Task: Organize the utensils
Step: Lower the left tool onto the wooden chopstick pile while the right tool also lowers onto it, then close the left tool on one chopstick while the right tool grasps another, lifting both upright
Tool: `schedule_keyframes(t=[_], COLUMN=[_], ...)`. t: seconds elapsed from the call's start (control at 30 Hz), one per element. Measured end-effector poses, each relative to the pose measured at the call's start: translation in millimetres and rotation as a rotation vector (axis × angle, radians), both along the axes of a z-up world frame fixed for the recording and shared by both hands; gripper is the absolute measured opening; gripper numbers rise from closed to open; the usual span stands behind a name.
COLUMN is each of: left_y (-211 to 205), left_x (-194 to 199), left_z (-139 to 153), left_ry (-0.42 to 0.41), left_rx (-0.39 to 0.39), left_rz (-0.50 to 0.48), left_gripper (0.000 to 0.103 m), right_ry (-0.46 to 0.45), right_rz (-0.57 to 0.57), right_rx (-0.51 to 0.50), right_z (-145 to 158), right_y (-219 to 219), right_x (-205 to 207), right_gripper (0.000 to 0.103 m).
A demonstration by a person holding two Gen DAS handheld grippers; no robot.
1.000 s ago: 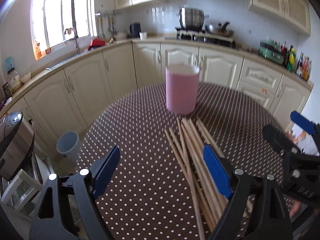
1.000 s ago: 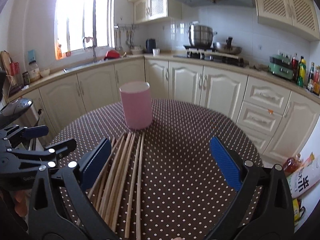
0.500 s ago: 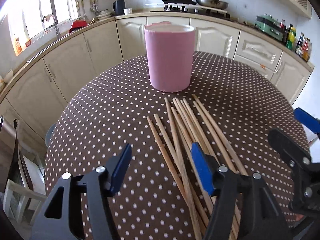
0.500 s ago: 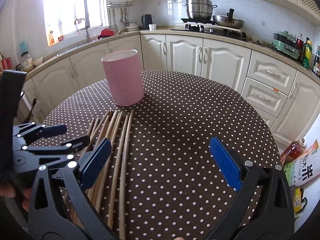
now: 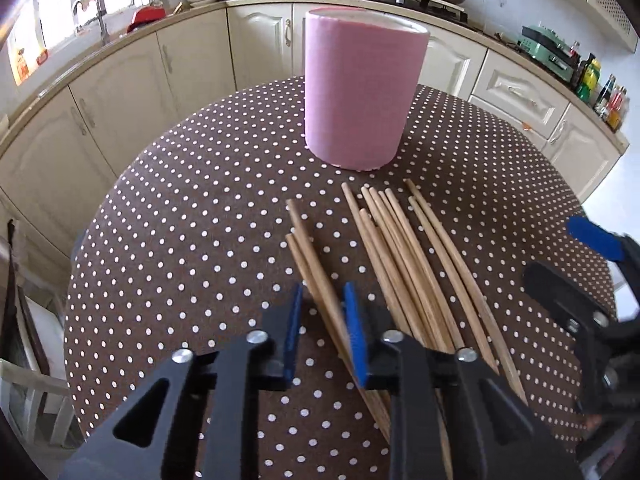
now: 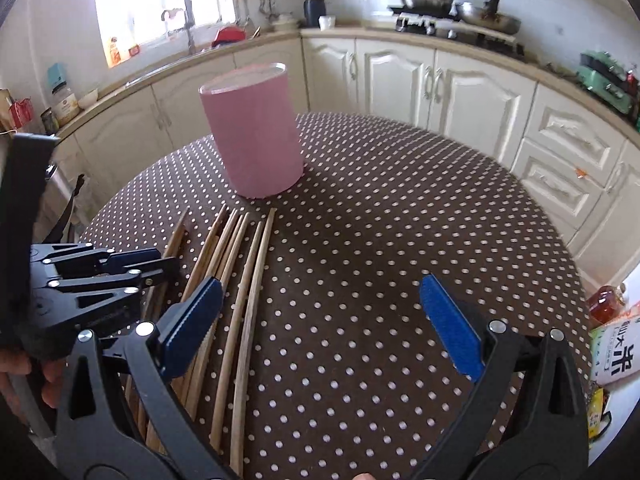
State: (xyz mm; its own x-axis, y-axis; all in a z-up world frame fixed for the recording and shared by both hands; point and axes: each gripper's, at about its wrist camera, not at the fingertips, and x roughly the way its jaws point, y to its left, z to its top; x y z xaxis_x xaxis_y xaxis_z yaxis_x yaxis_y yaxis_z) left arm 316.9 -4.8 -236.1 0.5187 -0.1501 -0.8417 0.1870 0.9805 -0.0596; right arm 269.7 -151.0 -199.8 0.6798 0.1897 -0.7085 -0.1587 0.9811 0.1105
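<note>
A tall pink cup [image 5: 360,92] [image 6: 256,140] stands upright on the brown polka-dot table [image 5: 180,220]. Several wooden chopsticks [image 5: 404,248] [image 6: 236,248] lie fanned out in front of it. My left gripper [image 5: 322,312] [image 6: 132,264] is low over the leftmost pair of chopsticks [image 5: 308,256]. Its jaws are closing with that pair between them, and a thin gap still shows at the left pad. My right gripper [image 6: 320,320] stands wide open above the cloth with nothing between its fingers. Its left fingertip [image 6: 196,316] hangs over the right side of the pile.
The round table's edge curves close on all sides, with cream kitchen cabinets [image 5: 132,92] beyond. A food packet [image 6: 616,356] and a red bottle [image 6: 608,304] sit past the right edge. A white chair frame [image 5: 28,380] stands off the left edge.
Both grippers have come forward and down toward the chopsticks and tilted further down. The left jaws have narrowed from wide open to a small gap around the leftmost pair. The right jaws stayed wide.
</note>
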Motion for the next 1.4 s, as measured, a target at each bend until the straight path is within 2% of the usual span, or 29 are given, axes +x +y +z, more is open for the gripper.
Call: schedule_keyframes(t=[0.23, 0.37, 0.5, 0.77, 0.93, 1.1, 1.23, 1.3, 1.4], left_y=[28.9, 37.7, 60.4, 97.4, 108.6, 107.9, 91.7, 85.0, 73.4], left_x=[-4.3, -8.8, -19.9, -36.5, -29.9, -12.0, -0.4, 1.9, 4.8], left_z=[-4.4, -4.6, -2.4, -6.2, -4.0, -1.4, 2.5, 3.9, 4.4], left_ry=[0.023, 0.019, 0.024, 0.032, 0.059, 0.096, 0.109, 0.115, 0.100], left_rx=[-0.119, -0.112, -0.157, -0.163, -0.183, -0.171, -0.093, -0.057, 0.014], left_rz=[-0.024, -0.014, 0.004, 0.049, 0.084, 0.094, 0.091, 0.092, 0.079], left_gripper=[0.019, 0.019, 0.019, 0.019, 0.019, 0.020, 0.020, 0.020, 0.019], right_ry=[0.085, 0.112, 0.136, 0.148, 0.178, 0.243, 0.287, 0.311, 0.327], right_rz=[0.070, 0.074, 0.089, 0.105, 0.125, 0.151, 0.188, 0.203, 0.224], right_rx=[-0.003, -0.024, -0.023, -0.033, -0.051, -0.058, -0.088, -0.142, -0.199], right_z=[-9.2, -15.5, -20.1, -23.4, -24.1, -24.4, -22.7, -23.6, -23.4], right_y=[9.7, 15.5, 19.7, 26.8, 29.2, 31.1, 39.9, 49.4, 61.2], right_x=[26.5, 33.3, 36.2, 37.6, 45.1, 59.6, 70.6, 77.0, 86.1], right_gripper=[0.097, 0.097, 0.096, 0.096, 0.086, 0.059, 0.045, 0.037, 0.031])
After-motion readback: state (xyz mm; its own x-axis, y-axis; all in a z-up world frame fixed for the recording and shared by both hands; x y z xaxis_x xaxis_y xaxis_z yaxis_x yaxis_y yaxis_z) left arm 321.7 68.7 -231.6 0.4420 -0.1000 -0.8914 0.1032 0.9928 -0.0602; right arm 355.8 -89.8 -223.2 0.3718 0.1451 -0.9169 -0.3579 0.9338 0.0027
